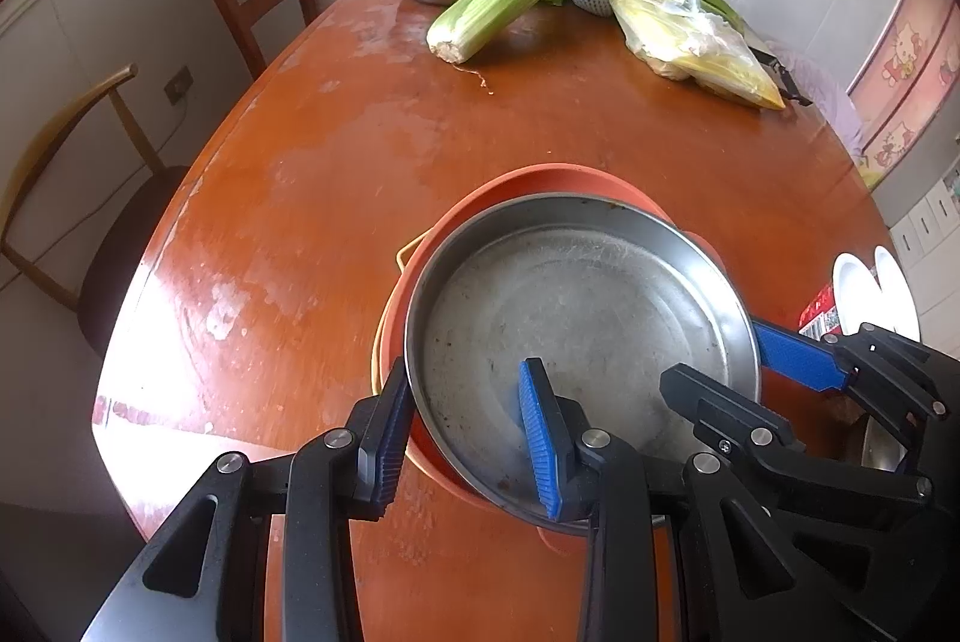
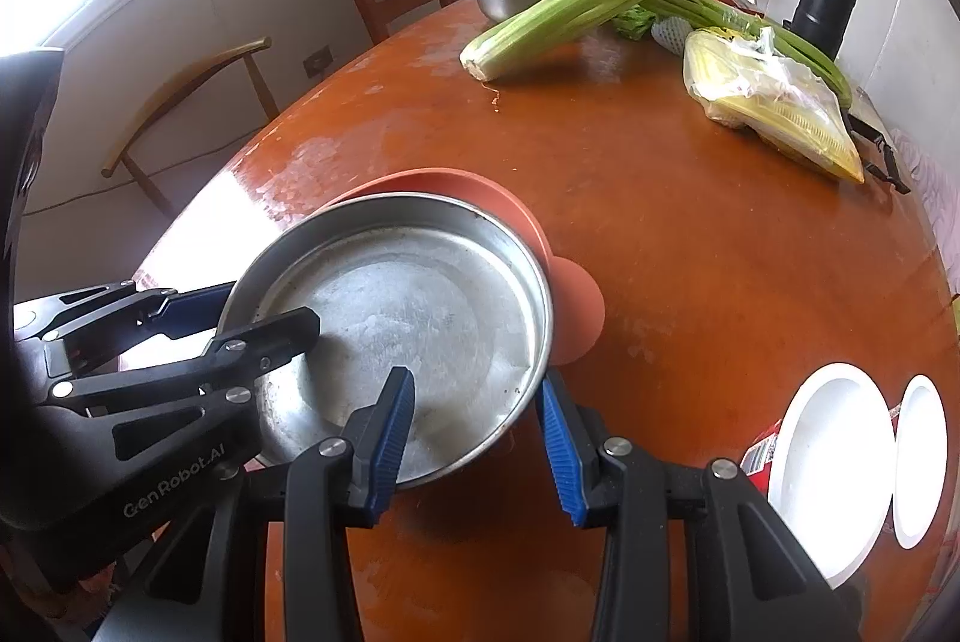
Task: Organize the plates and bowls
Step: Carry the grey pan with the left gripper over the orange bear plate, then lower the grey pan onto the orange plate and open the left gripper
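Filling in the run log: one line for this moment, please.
steel plate over orange bowl | left gripper shut on rim | right gripper shut on rim

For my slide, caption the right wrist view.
Both grippers clamp the steel pan's rim over an orange basin on the table.

The words "GenRobot.AI" stand in pale letters on the black body of the left claw [image 2: 180,336], seen from the right wrist view. They run slanted, low on the left side of that picture. A red packet [image 2: 761,453] lies under the white plates on the near right of the counter [image 2: 690,252]. It has white marks on it, but they are too small to read. Pink panels [image 1: 906,60] on the far right show cartoon cat pictures, with no words that can be read.
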Demonstrator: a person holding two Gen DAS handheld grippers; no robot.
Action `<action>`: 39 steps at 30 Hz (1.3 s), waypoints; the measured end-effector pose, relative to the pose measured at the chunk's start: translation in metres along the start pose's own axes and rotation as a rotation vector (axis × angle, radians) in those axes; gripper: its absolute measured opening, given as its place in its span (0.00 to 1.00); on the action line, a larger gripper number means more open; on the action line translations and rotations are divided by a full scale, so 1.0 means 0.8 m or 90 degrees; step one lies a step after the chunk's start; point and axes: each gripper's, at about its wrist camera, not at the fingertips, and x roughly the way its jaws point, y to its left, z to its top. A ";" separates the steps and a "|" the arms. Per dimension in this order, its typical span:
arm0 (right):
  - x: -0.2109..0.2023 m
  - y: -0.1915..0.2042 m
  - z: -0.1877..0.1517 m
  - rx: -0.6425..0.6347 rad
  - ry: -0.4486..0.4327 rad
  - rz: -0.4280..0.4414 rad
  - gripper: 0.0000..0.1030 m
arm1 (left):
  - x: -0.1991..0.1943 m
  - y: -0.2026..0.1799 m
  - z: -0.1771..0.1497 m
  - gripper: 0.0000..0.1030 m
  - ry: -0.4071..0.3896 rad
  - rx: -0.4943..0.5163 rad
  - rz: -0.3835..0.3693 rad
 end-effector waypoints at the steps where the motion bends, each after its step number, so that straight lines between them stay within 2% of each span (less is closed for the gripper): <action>1: 0.001 0.000 0.001 0.000 -0.001 -0.001 0.42 | 0.001 0.000 0.001 0.34 0.000 0.000 0.000; 34: 0.015 -0.005 0.012 0.008 0.003 -0.006 0.42 | 0.000 0.006 0.011 0.36 -0.010 0.015 0.006; 39: 0.017 -0.004 0.013 0.006 0.007 -0.004 0.42 | -0.008 0.008 0.010 0.37 -0.022 0.017 0.020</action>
